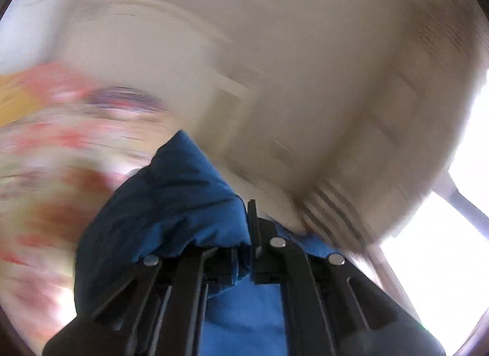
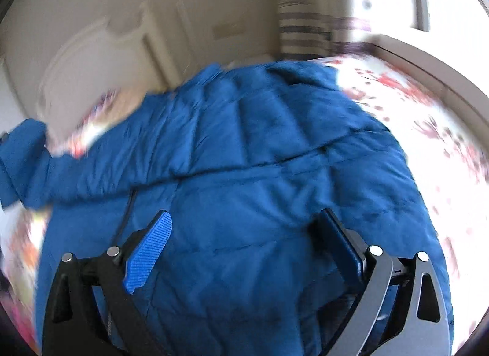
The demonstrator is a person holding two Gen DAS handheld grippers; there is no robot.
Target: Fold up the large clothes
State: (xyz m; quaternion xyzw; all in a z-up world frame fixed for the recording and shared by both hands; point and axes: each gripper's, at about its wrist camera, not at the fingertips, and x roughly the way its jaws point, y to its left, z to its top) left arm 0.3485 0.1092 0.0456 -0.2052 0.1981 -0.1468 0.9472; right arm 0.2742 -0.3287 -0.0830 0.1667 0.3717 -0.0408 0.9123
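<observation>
Clamping a fold of the blue jacket (image 1: 171,190), the left gripper (image 1: 244,233) is closed; the right gripper (image 2: 244,246) (jaws spread) hovers over the jacket on the floral bedspread (image 2: 428,117).

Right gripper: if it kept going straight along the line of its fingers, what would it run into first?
Most likely the blue quilted jacket. The right gripper is open and angled down over it, and the padded fabric fills the space between and ahead of its fingers. The floral bedsheet lies off to the side. Depth is unclear.
</observation>
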